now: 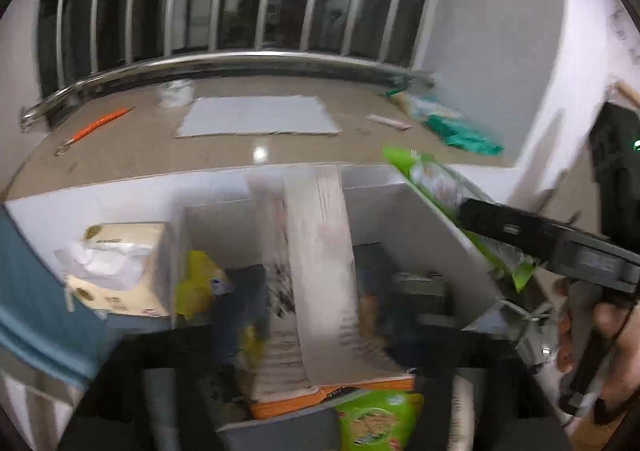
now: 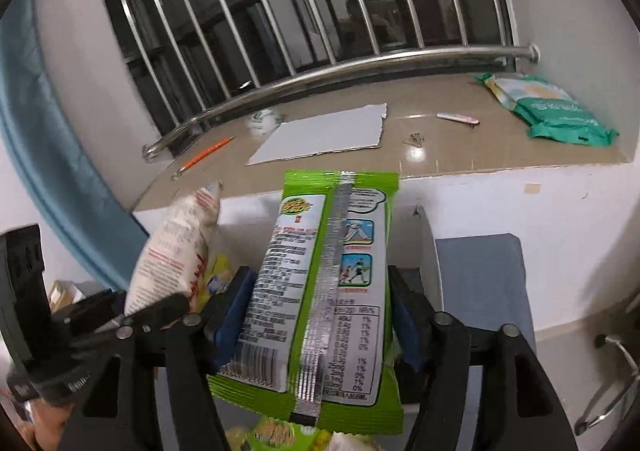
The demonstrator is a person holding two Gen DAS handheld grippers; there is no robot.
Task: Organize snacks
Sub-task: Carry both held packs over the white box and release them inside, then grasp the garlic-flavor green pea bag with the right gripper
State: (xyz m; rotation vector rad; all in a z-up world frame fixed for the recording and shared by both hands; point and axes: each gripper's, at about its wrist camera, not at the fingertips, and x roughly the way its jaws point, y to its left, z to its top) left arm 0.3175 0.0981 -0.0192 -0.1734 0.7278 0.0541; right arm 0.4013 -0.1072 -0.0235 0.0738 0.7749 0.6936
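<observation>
Here, both tongs lifted over a white divided bin [image 1: 224,187] that sits below a tan counter [image 1: 160,147] under the barred window.

- Right tongs [image 2: 320,315]: a green snack packet [image 2: 320,291] stands upright between the blue pads [image 2: 230,311], back label to the camera. Jaws wide; the packet fills the gap and looks held, though only lightly. In the left view the same packet slants above the bin's right side.
- Left tongs [image 1: 320,411]: jaws wide, a white-and-orange snack bag [image 1: 320,271] lying lengthwise between them. Heavy blur; I cannot tell whether the fingers still press on it. From the right view the bag [image 2: 176,243] tilts up out of those tongs.
- More packets sit in the bin's compartments, one yellow [image 1: 198,283], another green [image 1: 372,419] at the lower edge. A tissue box [image 1: 120,271] stands in the left compartment.

Step in hand, as I judge it: carrying two snacks for sorting.

Next move calls for picking a compartment for each, lowering it in upright, then letting go without snagging the divider.
</observation>
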